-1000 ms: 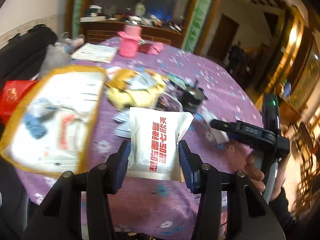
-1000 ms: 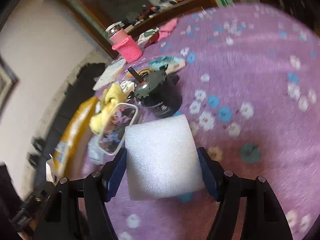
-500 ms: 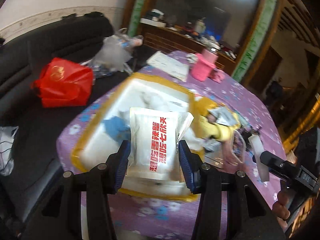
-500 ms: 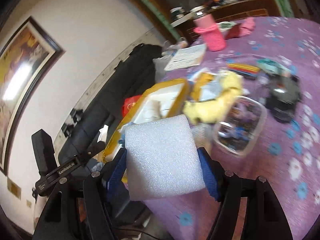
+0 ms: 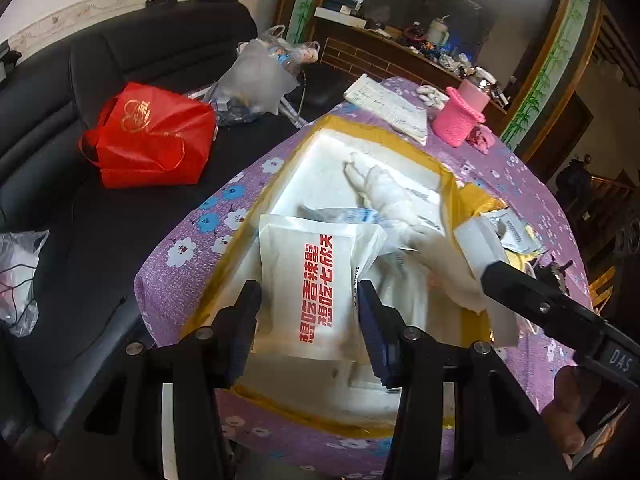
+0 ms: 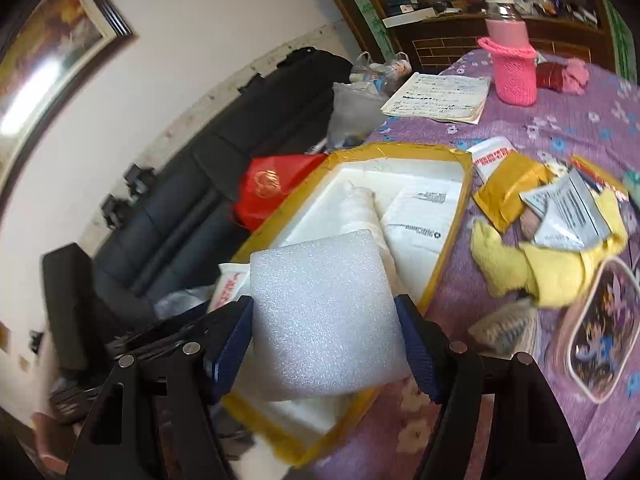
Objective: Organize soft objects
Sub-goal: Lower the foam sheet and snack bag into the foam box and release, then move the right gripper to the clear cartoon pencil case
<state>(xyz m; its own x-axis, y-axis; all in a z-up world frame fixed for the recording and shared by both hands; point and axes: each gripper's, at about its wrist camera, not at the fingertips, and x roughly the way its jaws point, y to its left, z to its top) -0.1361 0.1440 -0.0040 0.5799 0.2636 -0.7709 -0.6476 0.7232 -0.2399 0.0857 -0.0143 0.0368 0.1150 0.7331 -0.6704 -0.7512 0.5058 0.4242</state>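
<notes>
A: How far is the sorting, do you think?

B: I think it is about in the middle. The white foam box with the yellow tape rim already has some soft white bags in it. Both hands carry one more thing above it, not yet put down.

A: What does the left gripper hold?

B: A flat white pouch with red letters. The fingers are closed on its two sides, and it hangs over the near end of the box.

A: And the right gripper?

B: It is quite wide, but pressed on a foam block, white and grainy, with rounded corners. The block is over the near corner of the box.

A: What is left?

B: On the purple flowered tablecloth I see a yellow plush toy, fluffy and limp, and a yellow padded envelope. These probably must go in too.
</notes>
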